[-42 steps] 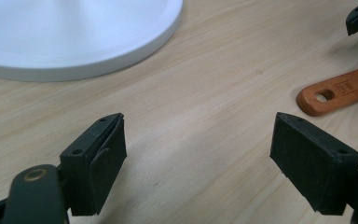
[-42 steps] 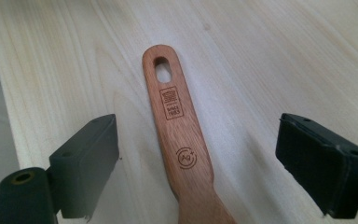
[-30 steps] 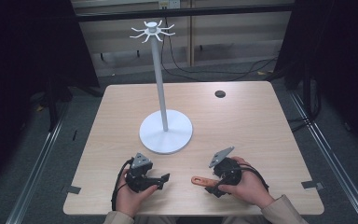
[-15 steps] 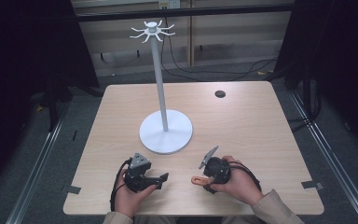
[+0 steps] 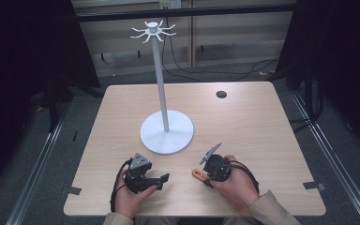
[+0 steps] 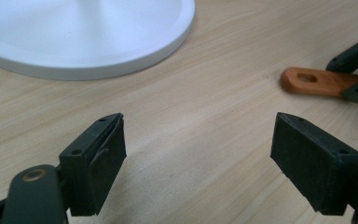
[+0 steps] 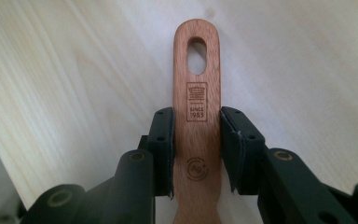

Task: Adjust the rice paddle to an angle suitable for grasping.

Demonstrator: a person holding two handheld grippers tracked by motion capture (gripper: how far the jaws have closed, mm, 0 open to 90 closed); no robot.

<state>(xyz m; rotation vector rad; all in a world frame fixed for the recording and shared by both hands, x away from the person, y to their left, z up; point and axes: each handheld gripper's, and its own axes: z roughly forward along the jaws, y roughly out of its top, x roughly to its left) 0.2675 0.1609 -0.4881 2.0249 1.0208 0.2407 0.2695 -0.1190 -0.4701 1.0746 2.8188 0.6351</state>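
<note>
Right claw (image 7: 196,149) clamped on wooden handle (image 7: 196,107), its lower end cut off; left claw (image 6: 200,163) spread, empty.

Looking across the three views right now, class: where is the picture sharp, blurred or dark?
High view: table lit, surroundings dark. Left gripper view: near pads soft, white base bright. Right gripper view: wooden handle sharp, stamp readable, foreground blurred.
</note>
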